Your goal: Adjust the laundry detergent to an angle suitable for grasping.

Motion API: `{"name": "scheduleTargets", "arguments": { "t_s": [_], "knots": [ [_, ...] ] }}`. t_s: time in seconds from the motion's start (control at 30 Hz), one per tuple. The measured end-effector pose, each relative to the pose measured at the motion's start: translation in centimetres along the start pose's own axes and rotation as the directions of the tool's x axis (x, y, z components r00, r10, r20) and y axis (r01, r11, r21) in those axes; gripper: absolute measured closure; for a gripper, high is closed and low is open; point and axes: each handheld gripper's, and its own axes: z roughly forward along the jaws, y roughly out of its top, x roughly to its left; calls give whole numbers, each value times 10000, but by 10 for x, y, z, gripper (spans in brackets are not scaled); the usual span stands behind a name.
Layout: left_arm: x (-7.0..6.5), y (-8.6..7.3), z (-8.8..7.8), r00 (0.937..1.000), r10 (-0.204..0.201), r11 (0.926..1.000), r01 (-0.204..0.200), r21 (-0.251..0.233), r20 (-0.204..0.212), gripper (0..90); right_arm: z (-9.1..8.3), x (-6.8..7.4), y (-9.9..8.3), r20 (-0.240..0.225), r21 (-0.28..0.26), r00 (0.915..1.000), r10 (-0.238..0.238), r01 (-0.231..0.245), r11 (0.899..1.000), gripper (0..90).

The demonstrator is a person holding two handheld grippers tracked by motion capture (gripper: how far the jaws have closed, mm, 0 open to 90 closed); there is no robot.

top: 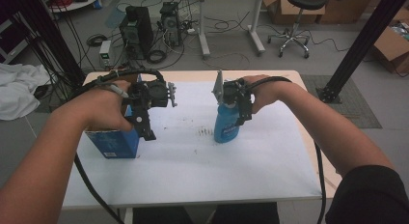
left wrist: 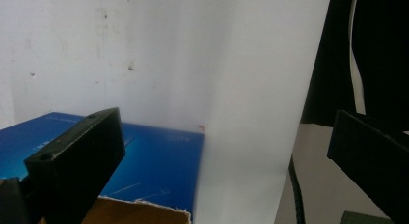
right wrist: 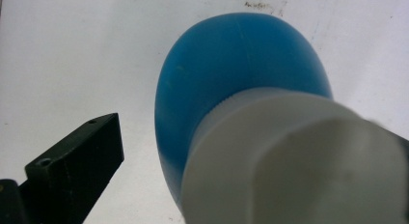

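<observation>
A blue bottle [top: 225,128] with a white cap [right wrist: 294,161] stands upright at the middle of the white table [top: 193,156]. My right gripper [top: 237,102] hangs over its top. In the right gripper view the right gripper [right wrist: 241,156] is open; the cap sits between the jaws, with a gap to the left jaw. A blue cardboard box [top: 113,143] stands at the table's left, and its top has a torn edge [left wrist: 144,204]. Above the box's right side, my left gripper [top: 144,125] points down, and in its own view the left gripper [left wrist: 222,161] is open with nothing between its jaws.
Small dark specks [top: 205,133] mark the table beside the bottle. Beyond the far edge, on the floor, are two computer towers [top: 137,26], cables, a desk leg [top: 203,28] and a stool [top: 295,21]. A black frame post [top: 359,45] rises at the right and white cloth [top: 17,89] lies at the left.
</observation>
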Motion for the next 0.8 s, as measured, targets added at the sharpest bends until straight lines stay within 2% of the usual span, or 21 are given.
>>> {"name": "scheduleTargets", "arguments": {
  "t_s": [0.43, 0.8],
  "knots": [
    [1, 0, 2, 10000, -7, 10000, 7, -1, -21, 1, 5, -1, 1, 55, -97, 9999, -88, 89, 9999, 0],
    [1, -2, 3, 10000, -27, 10000, 27, 19, -32, 1, 6, -2, 1, 88, -66, 9998, -199, 200, 9998, 73]
  ]
}}
